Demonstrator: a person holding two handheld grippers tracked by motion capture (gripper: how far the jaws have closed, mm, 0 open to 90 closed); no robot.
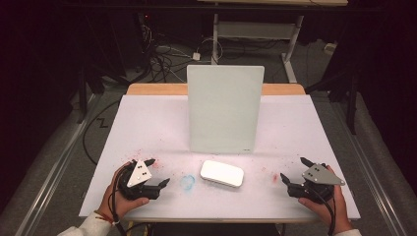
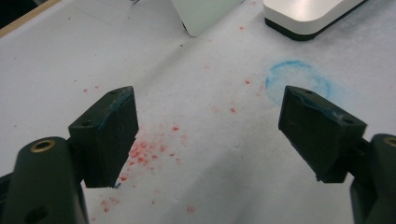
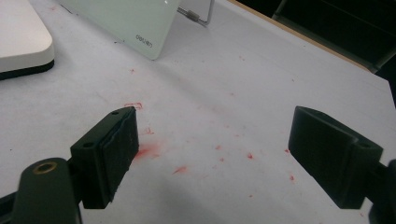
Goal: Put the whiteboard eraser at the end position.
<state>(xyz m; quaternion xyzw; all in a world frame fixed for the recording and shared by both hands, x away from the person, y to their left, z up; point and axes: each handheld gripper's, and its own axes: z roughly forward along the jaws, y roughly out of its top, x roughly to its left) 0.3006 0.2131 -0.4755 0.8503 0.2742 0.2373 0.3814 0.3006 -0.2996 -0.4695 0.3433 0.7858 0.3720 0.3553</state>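
Eraser: white rounded block with a dark base lies flat on the table, just in front of the upright board and between the two grippers, touching neither.
Left gripper: held low over the table's near left part, jaws spread wide with nothing between them; the eraser sits ahead and to its right in the left gripper view.
Right gripper: held near the table's near right edge, jaws spread wide and empty; the eraser shows at the far left of the right gripper view.
Board: pale glass panel stands tilted on a wire stand behind the eraser.
Blue ring: smudged chalk-like circle lies between the left gripper and the eraser.
Red specks: scattered over the white cover, thickest by each gripper.
Way to eraser: open from both sides, only marks on the cover.
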